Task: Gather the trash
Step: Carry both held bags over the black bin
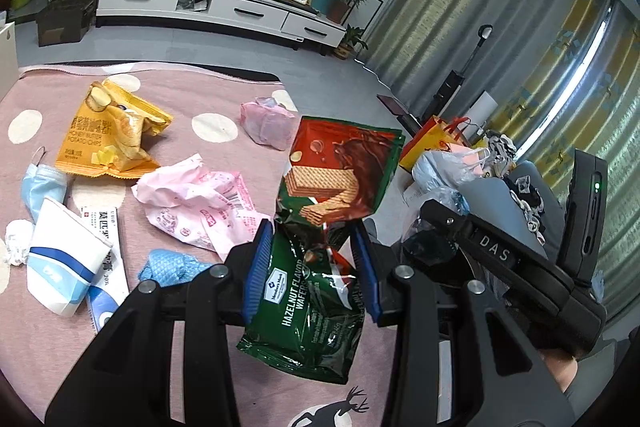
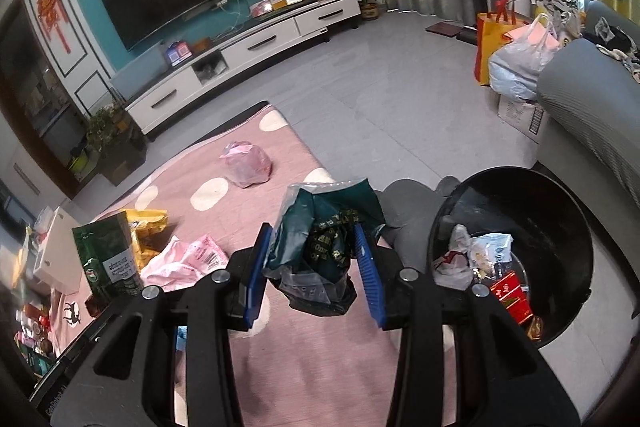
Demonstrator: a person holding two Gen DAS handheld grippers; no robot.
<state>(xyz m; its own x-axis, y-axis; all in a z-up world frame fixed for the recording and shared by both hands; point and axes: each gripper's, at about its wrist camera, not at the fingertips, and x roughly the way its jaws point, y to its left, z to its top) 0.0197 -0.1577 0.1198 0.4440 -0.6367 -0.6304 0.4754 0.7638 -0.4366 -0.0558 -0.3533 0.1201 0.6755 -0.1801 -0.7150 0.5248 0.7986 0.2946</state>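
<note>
My left gripper (image 1: 312, 271) is shut on a green and red hazelnut wafer bag (image 1: 320, 219) and holds it above the pink rug (image 1: 200, 367). The bag also shows at the left of the right wrist view (image 2: 108, 259). My right gripper (image 2: 316, 275) is shut on a crumpled dark green wrapper (image 2: 320, 247), held above the rug just left of the black trash bin (image 2: 560, 219). The bin holds several pieces of trash, among them a red box (image 2: 512, 297). The right gripper's body (image 1: 520, 267) shows in the left wrist view.
On the rug lie a yellow chip bag (image 1: 112, 135), pink wrappers (image 1: 192, 203), a blue face mask (image 1: 40, 183), a white and blue paper cup (image 1: 64, 263), a blue cloth (image 1: 168, 267) and a pink bundle (image 2: 248, 163). A grey sofa (image 2: 592, 99) and bags (image 2: 516, 59) stand right.
</note>
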